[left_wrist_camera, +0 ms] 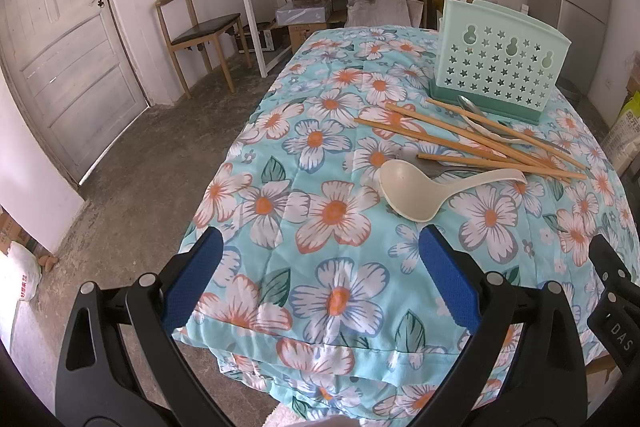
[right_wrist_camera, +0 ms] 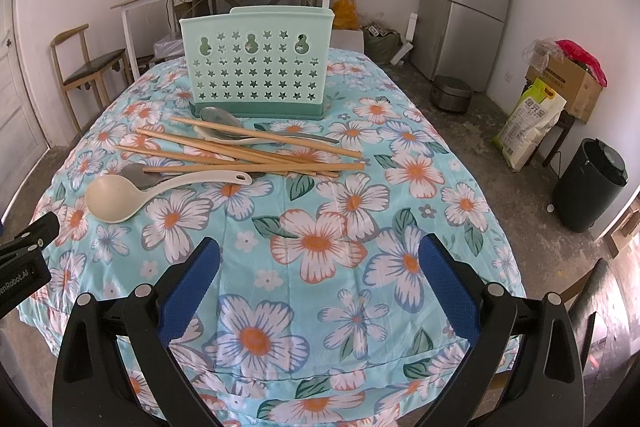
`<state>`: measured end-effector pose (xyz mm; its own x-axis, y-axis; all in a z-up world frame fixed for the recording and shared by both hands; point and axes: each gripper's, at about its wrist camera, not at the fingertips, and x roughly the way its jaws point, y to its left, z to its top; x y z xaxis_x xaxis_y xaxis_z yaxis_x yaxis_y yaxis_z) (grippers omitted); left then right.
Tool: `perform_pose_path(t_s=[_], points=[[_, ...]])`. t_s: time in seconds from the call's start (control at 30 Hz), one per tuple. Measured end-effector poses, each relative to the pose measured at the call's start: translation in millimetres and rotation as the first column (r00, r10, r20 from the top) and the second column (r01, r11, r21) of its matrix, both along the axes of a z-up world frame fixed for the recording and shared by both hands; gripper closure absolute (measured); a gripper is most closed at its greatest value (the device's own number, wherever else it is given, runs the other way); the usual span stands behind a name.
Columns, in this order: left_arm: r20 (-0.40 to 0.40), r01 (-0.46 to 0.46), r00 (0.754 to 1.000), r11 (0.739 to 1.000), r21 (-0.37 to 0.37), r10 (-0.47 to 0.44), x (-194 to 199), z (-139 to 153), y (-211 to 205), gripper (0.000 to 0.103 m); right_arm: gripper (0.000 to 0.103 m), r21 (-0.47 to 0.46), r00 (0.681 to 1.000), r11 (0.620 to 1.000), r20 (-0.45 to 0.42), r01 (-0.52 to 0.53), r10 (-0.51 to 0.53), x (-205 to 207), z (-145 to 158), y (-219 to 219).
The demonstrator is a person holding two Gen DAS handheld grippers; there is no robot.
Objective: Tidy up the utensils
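both tongs, left [left_wrist_camera: 320, 279] and right [right_wrist_camera: 320, 279], are spread wide and hold nothing. the right tongs should pinch one chopstick [right_wrist_camera: 256, 135] near its middle, then drop it in the green holder [right_wrist_camera: 256, 63].

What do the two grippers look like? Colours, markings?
Both match: black plastic linkage frames with silver rivets and two blue textured finger pads. Left gripper, right gripper. White lettering on the bodies: "DAS" on the right one, "enRobot.AI" on the left. No cables or sleeves visible.
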<state>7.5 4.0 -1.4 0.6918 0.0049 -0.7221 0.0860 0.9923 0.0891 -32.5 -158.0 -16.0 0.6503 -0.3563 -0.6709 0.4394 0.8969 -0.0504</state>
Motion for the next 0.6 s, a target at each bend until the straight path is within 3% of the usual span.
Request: perform_pose_path(t_s=[0.6], points=[[-0.001, -0.001, 1.0, 1.0, 0.0, 0.001, -1.7, 1.0, 0.2, 0.008, 0.006, -0.001, 1.0, 1.0, 0.0, 0.0, 0.0, -0.3, -0.2, 0.4]])
